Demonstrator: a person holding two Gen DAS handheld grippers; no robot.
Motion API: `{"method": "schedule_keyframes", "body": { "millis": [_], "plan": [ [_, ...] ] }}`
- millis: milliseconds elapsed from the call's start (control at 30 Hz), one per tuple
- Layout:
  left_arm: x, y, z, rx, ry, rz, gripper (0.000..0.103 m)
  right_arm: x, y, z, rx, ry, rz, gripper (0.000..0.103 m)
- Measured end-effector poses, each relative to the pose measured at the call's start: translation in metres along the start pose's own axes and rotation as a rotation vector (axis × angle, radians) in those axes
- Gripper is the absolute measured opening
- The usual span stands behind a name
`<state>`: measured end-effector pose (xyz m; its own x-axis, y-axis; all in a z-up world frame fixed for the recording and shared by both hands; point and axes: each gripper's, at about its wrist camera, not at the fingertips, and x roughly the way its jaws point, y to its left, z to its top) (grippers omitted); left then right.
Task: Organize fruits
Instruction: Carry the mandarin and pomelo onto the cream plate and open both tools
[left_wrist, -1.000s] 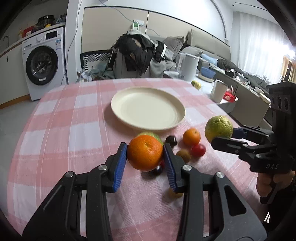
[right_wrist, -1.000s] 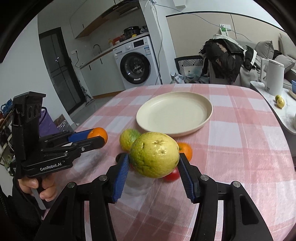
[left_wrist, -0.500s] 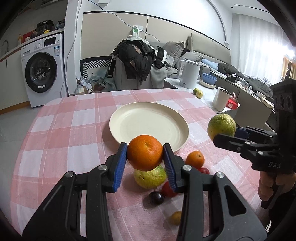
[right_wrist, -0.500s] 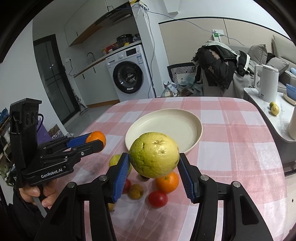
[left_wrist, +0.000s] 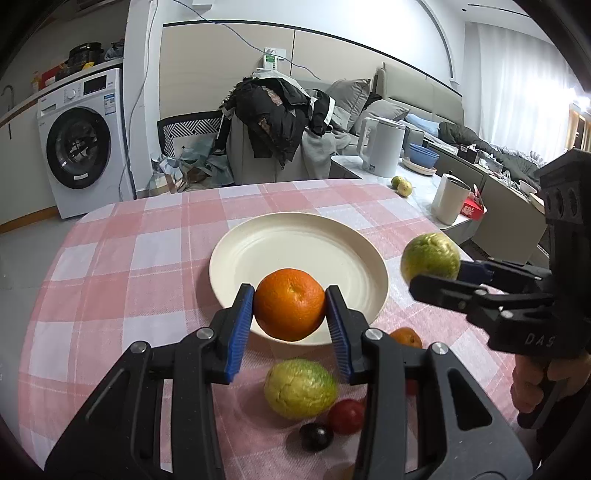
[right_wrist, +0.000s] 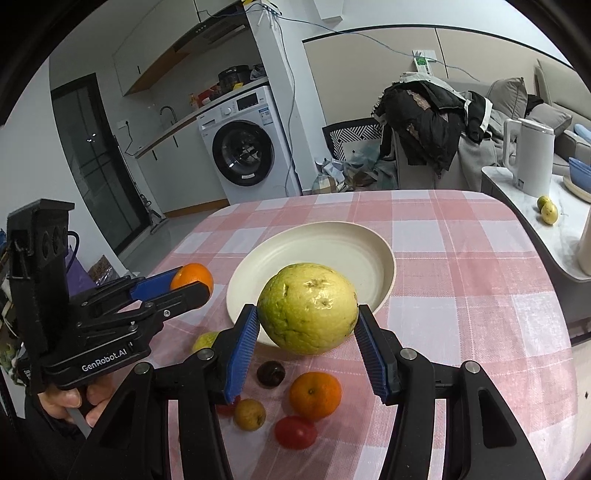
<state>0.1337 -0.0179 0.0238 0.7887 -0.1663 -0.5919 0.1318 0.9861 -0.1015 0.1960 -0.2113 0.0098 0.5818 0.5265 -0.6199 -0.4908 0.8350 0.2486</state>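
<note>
orange pinched in the left tongs, green guava clamped in the right tongs, both above the plate edge. released there, either could roll off onto the bench fruit.

Orange: we see it round and bright, centre of the left wrist view, clamped between blue pads and raised over the plate's near rim.
Large guava: yellow-green with brown scars, centre of the right wrist view, likewise clamped and lifted.
Plate: cream, round, bare, flat on the pink checked cloth, middle of the frame.
Second guava: on the cloth, lower centre.
Tomato: red, just right of it.
Dark plum: bottom centre, beside the tomato.
Small tangerine: we find it lower centre, on the cloth.
Brown fruit: small, left of the tangerine.
</note>
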Motion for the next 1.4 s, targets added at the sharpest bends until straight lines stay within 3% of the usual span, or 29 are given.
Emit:
{"method": "schedule_keyframes", "body": {
  "millis": [800, 1200, 1300, 1367, 1400],
  "plan": [
    [0.071, 0.018, -0.003, -0.008, 0.095, 0.032, 0.036, 0.056, -0.016, 0.008, 0.04, 0.088, -0.023, 0.054],
    [0.079, 0.02, -0.007, -0.01, 0.12, 0.047, 0.038, 0.06, -0.018, 0.007, 0.027, 0.09, -0.059, 0.055],
    [0.073, 0.022, -0.008, -0.005, 0.113, 0.058, 0.045, 0.052, -0.017, 0.009, 0.026, 0.059, -0.069, 0.056],
    [0.062, 0.02, -0.01, -0.004, 0.099, 0.068, 0.058, 0.047, -0.019, 0.011, 0.037, 0.054, -0.074, 0.063],
    [0.056, 0.021, -0.011, -0.01, 0.09, 0.074, 0.07, 0.044, -0.019, 0.011, 0.041, 0.049, -0.074, 0.07]
  ]
}}
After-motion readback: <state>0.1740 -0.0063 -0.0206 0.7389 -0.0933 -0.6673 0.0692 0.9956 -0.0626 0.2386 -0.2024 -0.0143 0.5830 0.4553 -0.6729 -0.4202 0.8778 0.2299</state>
